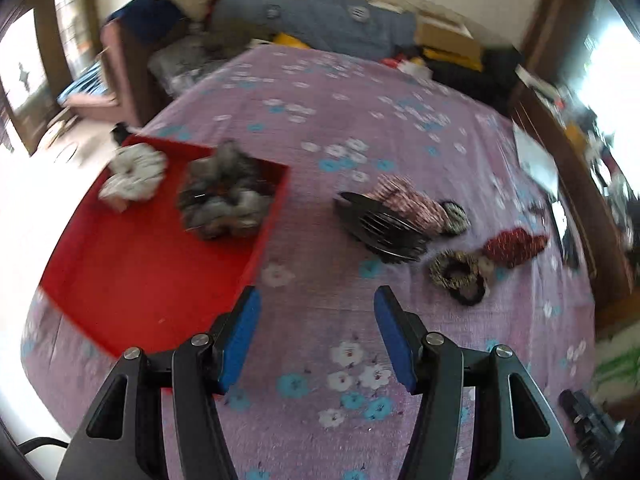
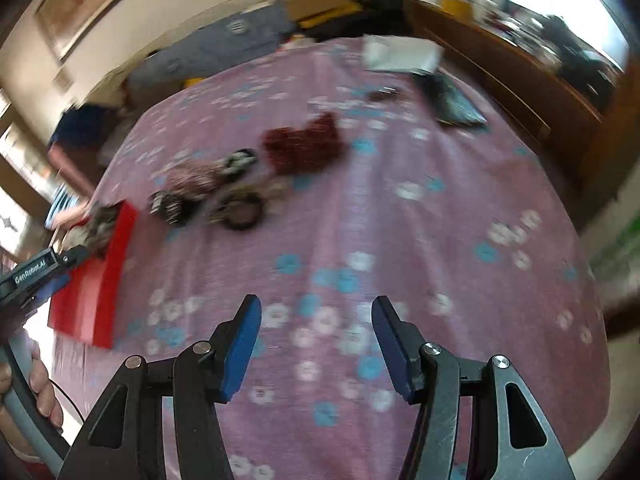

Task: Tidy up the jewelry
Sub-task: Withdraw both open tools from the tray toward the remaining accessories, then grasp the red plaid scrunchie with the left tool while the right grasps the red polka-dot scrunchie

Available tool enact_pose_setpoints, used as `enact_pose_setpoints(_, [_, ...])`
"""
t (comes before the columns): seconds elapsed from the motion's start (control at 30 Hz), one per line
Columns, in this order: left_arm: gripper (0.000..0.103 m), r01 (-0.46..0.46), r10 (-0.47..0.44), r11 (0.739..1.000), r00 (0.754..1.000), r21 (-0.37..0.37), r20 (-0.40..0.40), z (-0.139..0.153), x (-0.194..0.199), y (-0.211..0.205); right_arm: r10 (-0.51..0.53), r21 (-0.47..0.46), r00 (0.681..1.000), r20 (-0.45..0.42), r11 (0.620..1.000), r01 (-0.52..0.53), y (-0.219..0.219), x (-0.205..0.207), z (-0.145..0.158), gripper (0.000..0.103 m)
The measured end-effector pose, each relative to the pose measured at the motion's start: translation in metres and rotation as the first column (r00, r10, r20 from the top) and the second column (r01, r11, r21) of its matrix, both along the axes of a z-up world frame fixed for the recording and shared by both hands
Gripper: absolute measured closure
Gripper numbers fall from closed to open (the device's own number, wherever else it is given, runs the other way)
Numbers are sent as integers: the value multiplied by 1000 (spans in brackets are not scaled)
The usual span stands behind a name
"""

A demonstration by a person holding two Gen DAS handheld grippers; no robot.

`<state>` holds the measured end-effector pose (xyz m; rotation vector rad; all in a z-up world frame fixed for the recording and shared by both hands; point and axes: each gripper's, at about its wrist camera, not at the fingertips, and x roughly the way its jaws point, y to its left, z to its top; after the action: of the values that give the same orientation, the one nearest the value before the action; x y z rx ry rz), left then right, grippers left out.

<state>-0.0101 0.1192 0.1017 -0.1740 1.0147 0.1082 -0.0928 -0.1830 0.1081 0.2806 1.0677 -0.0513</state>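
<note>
Scrunchies sit in my red tray on the bed: a white one and a grey one. Others lie loose nearby beside a black comb. My left gripper and right gripper both have jaws apart, holding nothing.

Daylit room, both views smeared by motion blur.
Windows blow out white at upper left and right of the left wrist view; another window glares upper right in the right wrist view. Fisheye bends the edges; only the near black fingers look sharp, shadows soft.
</note>
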Motion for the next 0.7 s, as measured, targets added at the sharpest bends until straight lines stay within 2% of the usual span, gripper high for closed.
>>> enact_pose_setpoints(0.13, [45,92,-91,995,995,36,-39,-10,22,-14,-2,25,1000,-3,1000,2,-10,10,-7,41])
enact_pose_setpoints(0.27, [45,144,-142,988,989,58,-40,-8,46,-17,18,79,1000,1,997,-18,-8,36,-17,42])
enact_pose_setpoints(0.4, [45,150,-150,989,988,-1,-42,-4,80,-14,34,152,999,20,988,-37,-7,71,-19,42])
enact_pose_setpoints(0.53, [45,186,-187,982,981,-18,-51,-6,123,-24,24,217,999,47,976,-34,-9,105,-18,42])
enact_pose_setpoints(0.7, [45,237,-245,969,960,-71,-135,-29,167,-42,-28,304,999,38,952,15,-20,145,-24,40])
